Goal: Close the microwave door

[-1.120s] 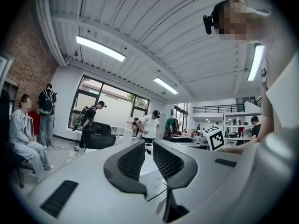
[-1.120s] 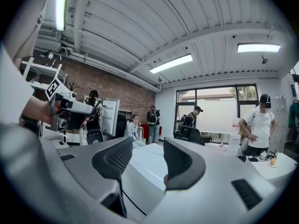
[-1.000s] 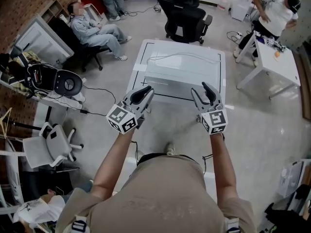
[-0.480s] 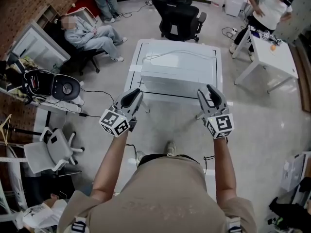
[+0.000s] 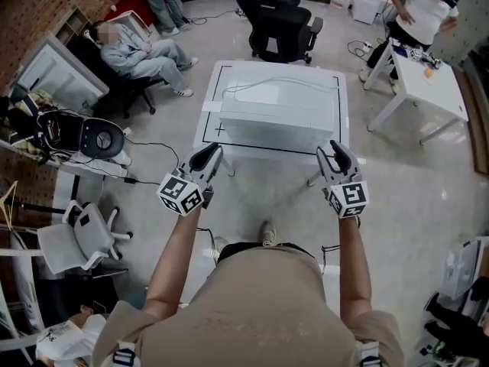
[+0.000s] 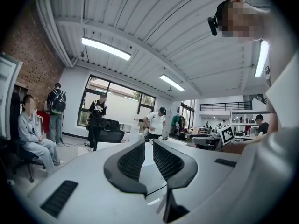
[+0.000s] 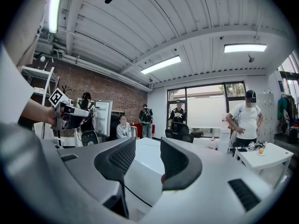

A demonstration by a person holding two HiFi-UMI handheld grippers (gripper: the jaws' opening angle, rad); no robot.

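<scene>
A white microwave (image 5: 279,117) stands on the white table (image 5: 229,79) straight ahead; from above I cannot see how its door stands. My left gripper (image 5: 215,151) hovers short of the table's near left corner, level, open by a narrow gap (image 6: 148,146) with nothing in it. My right gripper (image 5: 334,145) hangs off the near right corner, also level. Its jaws have just been closing partway and stand open (image 7: 148,143) with nothing between them. Neither gripper touches the microwave.
A black office chair (image 5: 279,21) stands behind the table. A person sits at the left (image 5: 141,48), and another leans over a white side table (image 5: 428,90) at the right. A grey chair (image 5: 80,232) and floor cables lie to my left.
Both grippers have drawn back from the microwave toward me, sunk a little and moved apart. The right gripper's jaws have narrowed.
</scene>
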